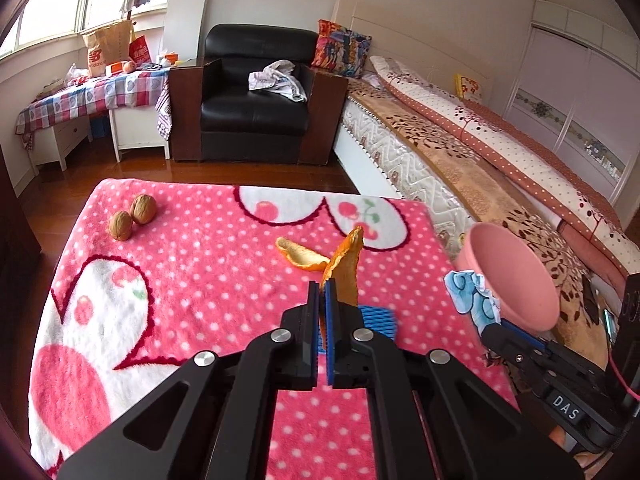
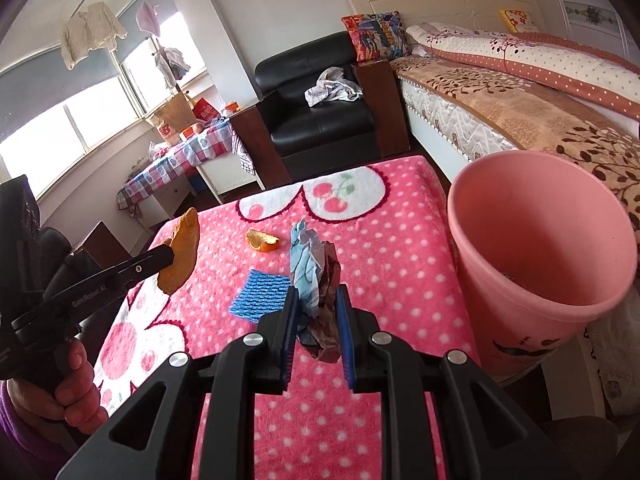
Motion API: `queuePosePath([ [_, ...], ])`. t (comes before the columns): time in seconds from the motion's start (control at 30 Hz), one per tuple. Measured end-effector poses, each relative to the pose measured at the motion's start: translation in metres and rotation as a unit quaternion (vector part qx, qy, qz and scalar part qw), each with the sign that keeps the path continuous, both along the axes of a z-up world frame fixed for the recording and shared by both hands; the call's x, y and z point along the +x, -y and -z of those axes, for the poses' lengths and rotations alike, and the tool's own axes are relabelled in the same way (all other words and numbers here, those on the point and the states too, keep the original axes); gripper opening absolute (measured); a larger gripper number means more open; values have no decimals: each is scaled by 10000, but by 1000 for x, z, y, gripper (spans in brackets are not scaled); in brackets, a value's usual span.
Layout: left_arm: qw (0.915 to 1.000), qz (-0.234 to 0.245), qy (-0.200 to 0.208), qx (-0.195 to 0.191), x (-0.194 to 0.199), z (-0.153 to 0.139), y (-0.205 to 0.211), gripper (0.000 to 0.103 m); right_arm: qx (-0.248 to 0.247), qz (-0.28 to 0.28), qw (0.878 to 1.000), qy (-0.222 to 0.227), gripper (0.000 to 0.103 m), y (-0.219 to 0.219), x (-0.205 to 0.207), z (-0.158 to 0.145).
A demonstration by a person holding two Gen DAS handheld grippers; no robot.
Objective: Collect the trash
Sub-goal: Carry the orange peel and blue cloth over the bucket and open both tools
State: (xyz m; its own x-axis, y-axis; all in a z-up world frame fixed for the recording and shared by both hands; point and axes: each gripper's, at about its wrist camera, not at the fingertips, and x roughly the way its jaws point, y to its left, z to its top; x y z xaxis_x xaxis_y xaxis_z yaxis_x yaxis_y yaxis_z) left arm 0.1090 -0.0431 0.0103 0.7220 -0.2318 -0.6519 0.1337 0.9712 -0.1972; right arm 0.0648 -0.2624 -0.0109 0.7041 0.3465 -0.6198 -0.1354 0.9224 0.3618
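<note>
My left gripper (image 1: 322, 286) is shut on an orange peel (image 1: 346, 268) and holds it above the pink dotted blanket (image 1: 192, 280); the peel shows in the right wrist view (image 2: 182, 256) too. My right gripper (image 2: 317, 294) is shut on a crumpled blue and brown paper wad (image 2: 314, 276), also held above the blanket; the wad shows in the left wrist view (image 1: 472, 296). A second orange peel (image 1: 298, 254) (image 2: 261, 240) lies on the blanket. A blue foam net (image 2: 260, 294) (image 1: 378, 318) lies near it. A pink bin (image 2: 536, 248) (image 1: 514, 276) stands at the blanket's right edge.
Two walnuts (image 1: 132, 216) lie at the blanket's far left. A black armchair (image 1: 256, 96) with a cloth stands behind. A bed (image 1: 480, 152) runs along the right. A checkered side table (image 1: 92, 96) holds bags at the back left.
</note>
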Motion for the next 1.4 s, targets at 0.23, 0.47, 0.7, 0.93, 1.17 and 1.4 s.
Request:
queuePosePath([
  [0.23,9995,284,122,-26,-11,-10,23,2,55,185,9998,109,18,15,-12,-8],
  [0.47,9983,551,189,-52,-14,-17,47,2,90,431,9988,217,18,36,-21,-12],
  [0.7,9964,806,256,-54,-10,-23,73,2,114,827,9959,363,18,68,-25,-18],
  [0.93,9927,1160,315,-51,-2,-29,110,2,163,1284,9906,443,18,106,-25,-19],
  [1.17,9878,1516,343,-5,11,-27,153,2,228,1725,9839,407,18,149,-19,-13],
  [1.4,9836,1791,200,47,23,-14,191,2,327,2026,9783,272,18,184,-9,1],
])
